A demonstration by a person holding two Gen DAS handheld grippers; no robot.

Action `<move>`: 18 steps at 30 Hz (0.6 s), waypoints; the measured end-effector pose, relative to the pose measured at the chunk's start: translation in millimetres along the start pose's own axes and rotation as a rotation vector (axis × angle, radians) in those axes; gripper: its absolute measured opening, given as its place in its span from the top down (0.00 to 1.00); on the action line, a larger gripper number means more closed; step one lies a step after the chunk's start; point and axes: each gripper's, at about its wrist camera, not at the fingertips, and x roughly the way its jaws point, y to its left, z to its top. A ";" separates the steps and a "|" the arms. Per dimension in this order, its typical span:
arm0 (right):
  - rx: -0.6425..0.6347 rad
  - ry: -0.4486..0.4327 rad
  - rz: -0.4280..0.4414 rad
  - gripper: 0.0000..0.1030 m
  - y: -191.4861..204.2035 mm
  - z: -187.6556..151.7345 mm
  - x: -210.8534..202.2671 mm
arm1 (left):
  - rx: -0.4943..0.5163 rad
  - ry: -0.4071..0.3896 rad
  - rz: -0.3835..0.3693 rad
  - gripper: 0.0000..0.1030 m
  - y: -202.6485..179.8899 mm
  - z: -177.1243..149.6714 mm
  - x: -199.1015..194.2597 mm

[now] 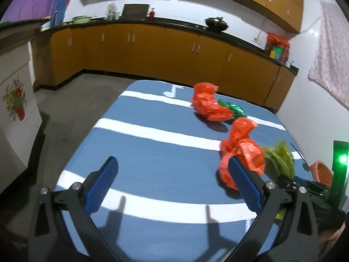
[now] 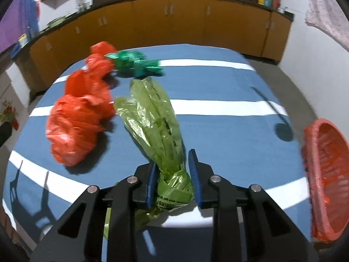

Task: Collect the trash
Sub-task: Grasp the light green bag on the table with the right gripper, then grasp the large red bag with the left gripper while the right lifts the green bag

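Trash bags: we count four crumpled plastic ones on the blue, white-striped table (image 2: pixel 218 87): two red, one dark green (image 2: pixel 135 64), one light green (image 2: pixel 152 118).
Print: black lettering on light green bag, unreadable.
Basket (image 2: pixel 327 179): one, red, woven, table's right edge.
Right gripper (image 2: pixel 174 174): clamped on light green bag's knot.
Left gripper (image 1: pixel 172 174): apart, empty; nearer red bag (image 1: pixel 240 152) beside its right finger.

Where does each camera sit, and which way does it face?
Left wrist: on the left hand-held gripper, facing over the blue striped table toward the cabinets; its open fingers show.
Right wrist: on the right hand-held gripper, facing down the table; its fingers flank the green bag, beside the basket.
Shared: table, red bags, green bag, cabinets.
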 end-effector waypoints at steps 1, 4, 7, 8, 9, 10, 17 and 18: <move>0.010 -0.003 -0.015 0.72 -7.8 -0.3 -1.8 | 0.015 0.004 -0.005 0.04 -6.0 1.3 1.9; 0.051 -0.008 -0.044 0.72 -30.2 -0.5 -6.8 | 0.076 0.026 -0.020 0.04 -32.3 5.3 11.9; 0.097 -0.014 -0.060 0.72 -51.1 -2.5 -13.2 | 0.125 0.037 -0.047 0.04 -56.0 6.8 21.6; 0.107 -0.016 -0.065 0.72 -56.3 -3.8 -15.6 | 0.142 0.039 -0.052 0.04 -63.3 7.1 24.8; 0.113 -0.017 -0.067 0.72 -60.1 -4.2 -17.1 | 0.168 0.046 -0.056 0.04 -73.2 7.3 30.4; 0.118 -0.018 -0.068 0.72 -63.0 -4.9 -18.5 | 0.189 0.057 -0.053 0.04 -80.7 7.0 36.3; 0.131 -0.024 -0.059 0.72 -75.1 -9.7 -23.1 | 0.237 0.147 -0.024 0.04 -104.3 6.0 78.1; 0.133 -0.025 -0.058 0.72 -76.9 -10.5 -24.7 | 0.231 0.162 -0.025 0.05 -104.7 6.7 84.4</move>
